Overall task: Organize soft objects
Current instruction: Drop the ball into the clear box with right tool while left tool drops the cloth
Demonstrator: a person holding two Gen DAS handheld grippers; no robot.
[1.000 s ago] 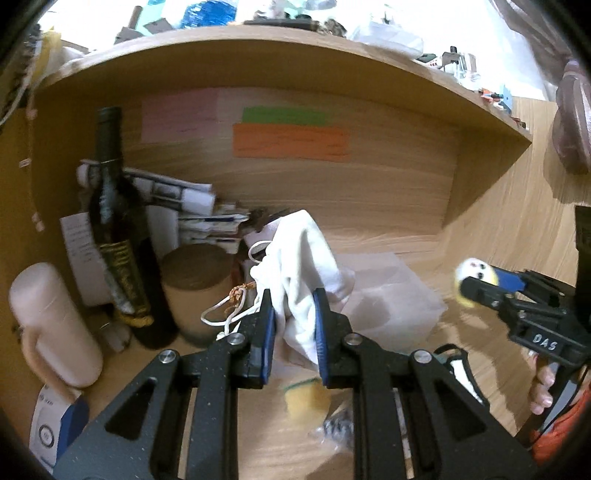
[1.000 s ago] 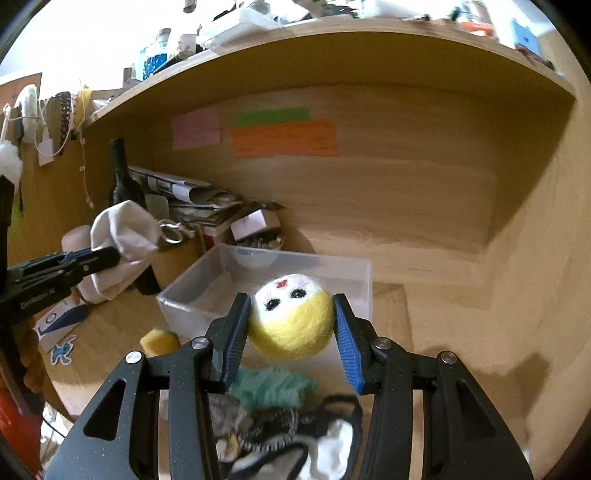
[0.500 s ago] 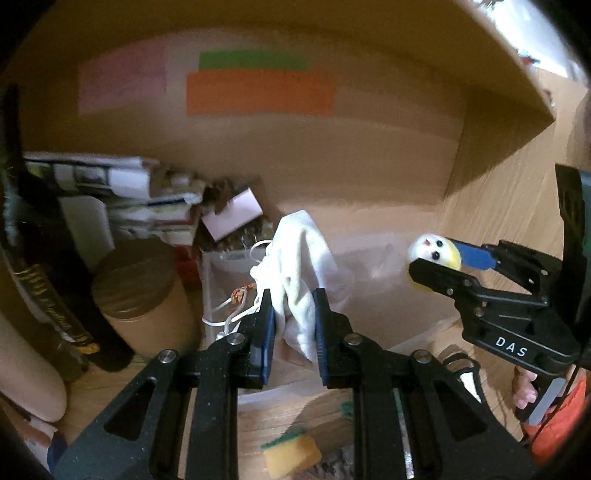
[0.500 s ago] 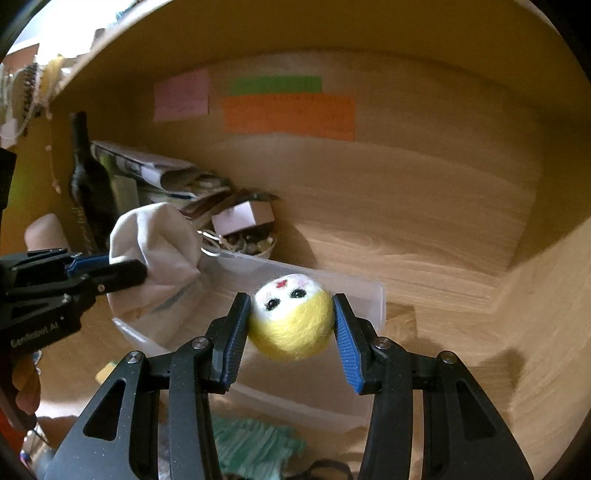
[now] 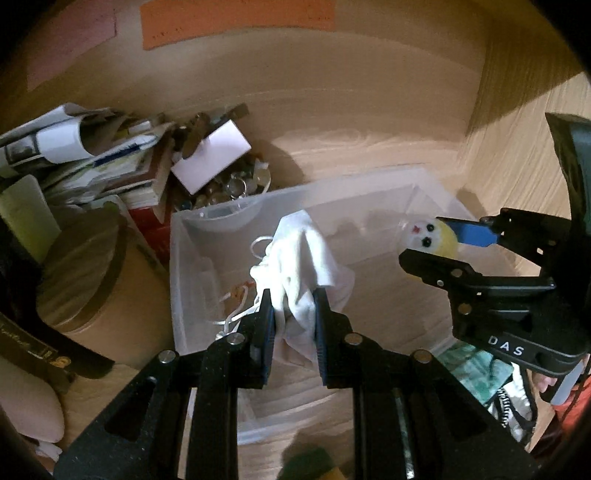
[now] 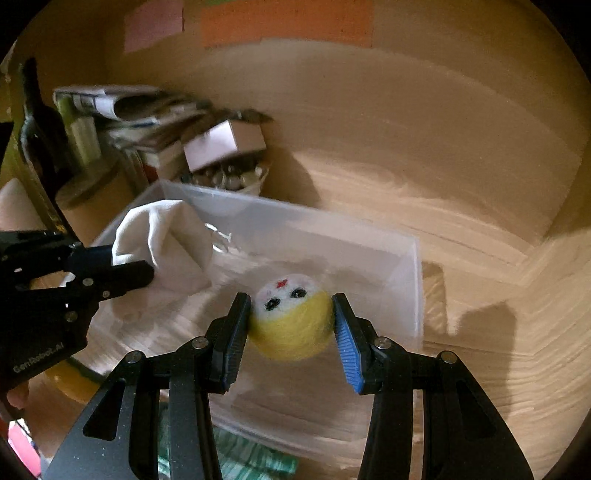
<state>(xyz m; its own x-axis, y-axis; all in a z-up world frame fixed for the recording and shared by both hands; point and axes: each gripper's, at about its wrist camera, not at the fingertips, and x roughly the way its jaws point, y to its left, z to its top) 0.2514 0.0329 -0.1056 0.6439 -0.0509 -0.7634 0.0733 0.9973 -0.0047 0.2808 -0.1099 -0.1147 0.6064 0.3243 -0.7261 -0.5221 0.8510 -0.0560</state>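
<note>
Both pairs of jaws are clamped on soft things above a clear plastic bin — the left gripper pinches a white cloth pouch. Beside it, the right gripper squeezes a yellow felt ball — its white face shows two black eyes.

Left wrist view: looks forward and down along its own tongs, close over the clear bin, which fills mid-frame. Right wrist view: same downward tilt, close over the bin from its other side. Shared: bin, orange note at top (fisheye, edges bent), each other's tongs at the frame's side.
</note>
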